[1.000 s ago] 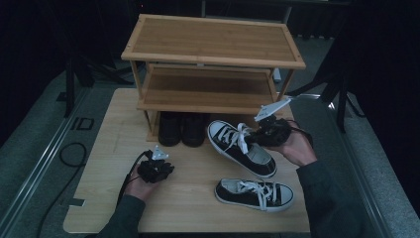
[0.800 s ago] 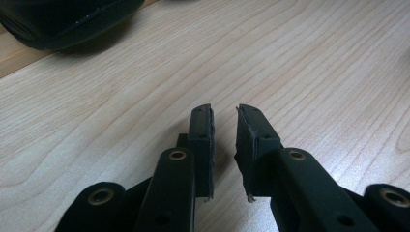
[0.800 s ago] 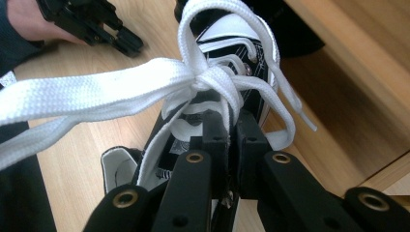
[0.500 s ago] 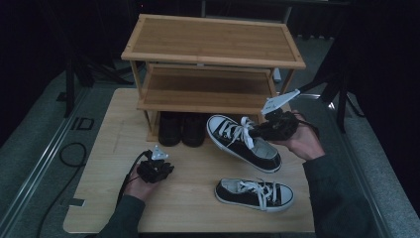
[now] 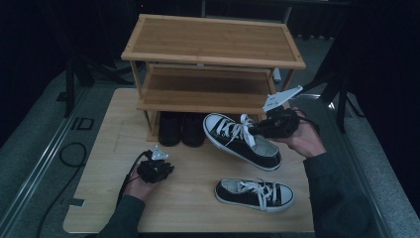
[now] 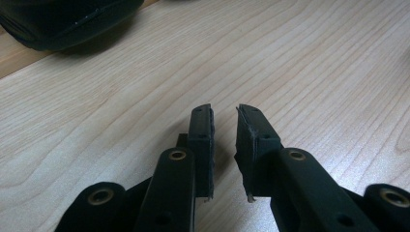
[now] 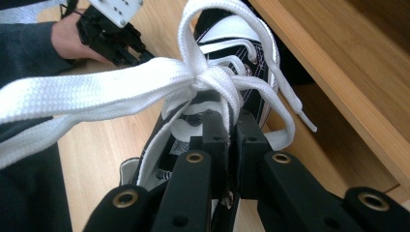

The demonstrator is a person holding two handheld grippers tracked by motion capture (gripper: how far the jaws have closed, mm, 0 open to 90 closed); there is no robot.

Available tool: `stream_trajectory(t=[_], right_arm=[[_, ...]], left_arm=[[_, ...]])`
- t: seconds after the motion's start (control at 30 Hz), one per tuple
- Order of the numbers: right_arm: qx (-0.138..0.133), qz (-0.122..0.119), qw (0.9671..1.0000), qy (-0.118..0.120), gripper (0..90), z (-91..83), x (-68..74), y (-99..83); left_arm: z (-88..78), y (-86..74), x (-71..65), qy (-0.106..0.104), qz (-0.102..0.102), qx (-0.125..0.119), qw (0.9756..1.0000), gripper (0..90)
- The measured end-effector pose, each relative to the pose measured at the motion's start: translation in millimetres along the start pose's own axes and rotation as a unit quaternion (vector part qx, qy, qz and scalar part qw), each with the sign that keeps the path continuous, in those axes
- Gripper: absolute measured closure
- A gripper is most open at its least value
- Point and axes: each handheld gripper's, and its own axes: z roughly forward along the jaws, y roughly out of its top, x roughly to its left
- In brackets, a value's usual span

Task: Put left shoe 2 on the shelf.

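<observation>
A black low-top sneaker (image 5: pixel 237 144) with white laces hangs tilted above the table, toe towards the rack. My right gripper (image 5: pixel 260 130) is shut on its upper edge by the tongue. The right gripper view has the jaws (image 7: pixel 231 121) pinched together on that edge, with the white laces (image 7: pixel 193 72) draped over them. The matching sneaker (image 5: pixel 255 193) lies flat on the table near the front right. My left gripper (image 5: pixel 166 167) rests low over the table at the front left. Its jaws (image 6: pixel 225 113) stand a narrow gap apart with nothing between them.
A two-shelf wooden shoe rack (image 5: pixel 213 44) stands at the back of the wooden table (image 5: pixel 99 198). A pair of dark shoes (image 5: pixel 181 130) sits under its lowest shelf, and one dark shoe (image 6: pixel 63 19) lies just ahead of the left jaws. The rack's shelf edge (image 7: pixel 338 72) is close beside the held sneaker.
My right hand has raised the sneaker off the table and carried it slightly towards the rack. The left hand has stayed where it was.
</observation>
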Motion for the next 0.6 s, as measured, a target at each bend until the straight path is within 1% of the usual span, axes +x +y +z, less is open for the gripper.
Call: stream_trajectory(t=[0.2,0.33,0.37,0.43,0.47,0.5,0.53,0.6], right_arm=[[-0.007,-0.005,0.9999,0.006,86.1,-2.6,1.5,3.7],[-0.026,-0.003,0.9996,0.013,86.1,-7.8,1.0,7.5],[-0.03,-0.004,0.9995,0.011,86.1,-9.0,0.7,8.3],[-0.041,0.0,0.9991,0.013,86.1,-12.3,-0.6,10.7],[-0.047,0.001,0.9989,0.008,86.2,-14.0,-1.7,12.4],[-0.05,0.003,0.9987,0.008,86.1,-14.9,-2.4,13.4],[-0.055,0.007,0.9984,0.01,86.2,-15.7,-4.5,14.8],[-0.061,0.015,0.998,0.005,86.1,-15.2,-9.5,16.6]], left_arm=[[0.2,0.1,-0.8,0.001,0.002,0.001,1.0,76.4],[-0.4,-0.2,-0.4,0.002,0.001,0.001,1.0,76.4],[-0.7,-0.3,-0.1,0.001,0.002,0.002,1.0,76.3],[-0.4,-0.3,-0.1,0.0,0.0,0.002,1.0,76.4],[-0.4,-0.2,-0.2,0.0,0.001,0.002,1.0,76.3],[-0.5,-0.1,-0.4,0.0,0.002,0.002,1.0,76.3],[-0.6,0.0,-0.5,0.0,0.002,0.001,1.0,76.3],[-0.8,0.1,-0.7,0.0,0.0,0.0,1.0,76.3]])
